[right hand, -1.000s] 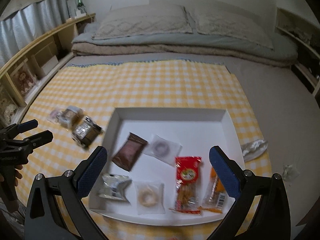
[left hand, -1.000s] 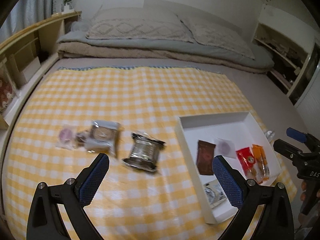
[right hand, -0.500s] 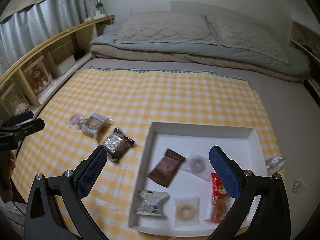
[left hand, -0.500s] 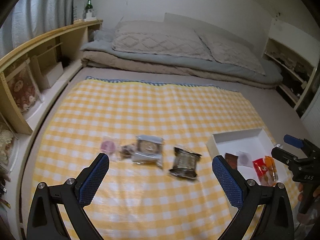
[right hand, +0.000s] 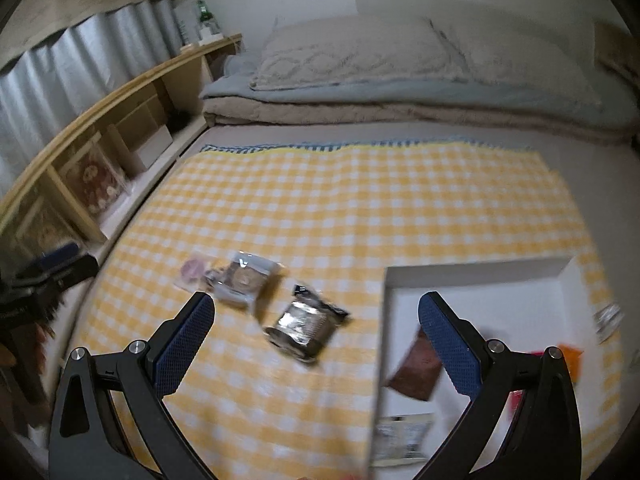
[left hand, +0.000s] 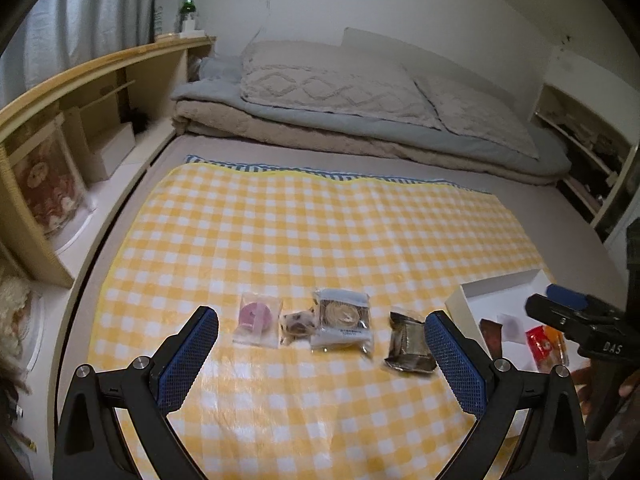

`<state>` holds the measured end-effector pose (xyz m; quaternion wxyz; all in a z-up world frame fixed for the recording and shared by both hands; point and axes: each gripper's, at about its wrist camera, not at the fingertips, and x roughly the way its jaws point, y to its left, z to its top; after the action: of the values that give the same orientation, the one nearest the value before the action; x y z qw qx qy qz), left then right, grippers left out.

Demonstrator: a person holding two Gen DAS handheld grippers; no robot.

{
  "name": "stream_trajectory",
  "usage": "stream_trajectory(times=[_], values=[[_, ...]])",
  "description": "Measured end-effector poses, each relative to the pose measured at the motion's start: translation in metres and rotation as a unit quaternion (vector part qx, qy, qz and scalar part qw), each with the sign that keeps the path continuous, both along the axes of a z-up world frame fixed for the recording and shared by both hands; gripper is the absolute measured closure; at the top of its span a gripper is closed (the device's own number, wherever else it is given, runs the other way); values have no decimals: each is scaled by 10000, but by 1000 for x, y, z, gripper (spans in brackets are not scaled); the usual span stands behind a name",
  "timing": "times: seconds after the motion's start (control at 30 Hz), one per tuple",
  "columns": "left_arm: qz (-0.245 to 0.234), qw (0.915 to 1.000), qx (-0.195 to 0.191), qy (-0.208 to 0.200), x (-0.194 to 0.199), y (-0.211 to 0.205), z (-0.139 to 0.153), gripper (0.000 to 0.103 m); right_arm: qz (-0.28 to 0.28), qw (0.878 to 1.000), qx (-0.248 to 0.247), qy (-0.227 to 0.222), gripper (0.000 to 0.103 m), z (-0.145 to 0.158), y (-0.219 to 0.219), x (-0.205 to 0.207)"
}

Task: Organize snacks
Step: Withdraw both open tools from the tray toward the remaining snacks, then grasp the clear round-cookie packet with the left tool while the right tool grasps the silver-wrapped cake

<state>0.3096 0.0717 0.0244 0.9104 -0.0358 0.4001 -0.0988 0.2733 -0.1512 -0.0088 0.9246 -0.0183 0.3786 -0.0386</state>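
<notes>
Both claws wide open and empty, left gripper and right gripper above the gingham cloth, four packets loose left of the white tray; the crinkly silver packet, blurred here, could probably slip a pinch.

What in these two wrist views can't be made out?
- White cardboard tray: left wrist view, its right part is hidden behind the right gripper.
- Brown foil packet: right wrist view, blurred by motion and part covered by a blue finger pad.
- Silver-black wrapper: right wrist view, print smeared, unreadable.
</notes>
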Motion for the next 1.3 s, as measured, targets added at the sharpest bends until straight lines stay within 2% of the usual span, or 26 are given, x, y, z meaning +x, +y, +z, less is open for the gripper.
stream_trajectory(times=[0.07, 0.2, 0.27, 0.4, 0.47, 0.67, 0.77, 0.97, 1.3], values=[[-148, 9999, 1, -15, 14, -2, -5, 0, -120, 9993, 338, 37, 0, -9, -2, 12], [-498, 9986, -169, 48, 45, -9, -22, 0, -300, 9969, 689, 224, 0, -31, -4, 30], [-535, 9982, -178, 186, 61, -13, -33, 0, -387, 9957, 773, 328, 0, -42, -6, 38], [-591, 9952, -543, 562, 98, -17, -58, 0, -602, 9931, 870, 503, 0, -65, -11, 52], [-671, 9901, -868, 872, 118, -17, -75, 0, -702, 9915, 937, 571, 4, -76, -14, 59], [-846, 9769, -1263, 1504, 165, -16, -115, 7, -998, 9864, 1028, 805, 19, -106, -25, 72], [-805, 9670, -1578, 1833, 186, -13, -137, 10, -1018, 9853, 1037, 903, 25, -118, -28, 76], [-651, 9662, -1512, 1983, 205, -13, -159, 10, -1093, 9832, 961, 1100, 32, -137, -33, 81], [-735, 9670, -1359, 2028, 217, -30, -172, 10, -1326, 9779, 944, 1314, 33, -158, -36, 89]])
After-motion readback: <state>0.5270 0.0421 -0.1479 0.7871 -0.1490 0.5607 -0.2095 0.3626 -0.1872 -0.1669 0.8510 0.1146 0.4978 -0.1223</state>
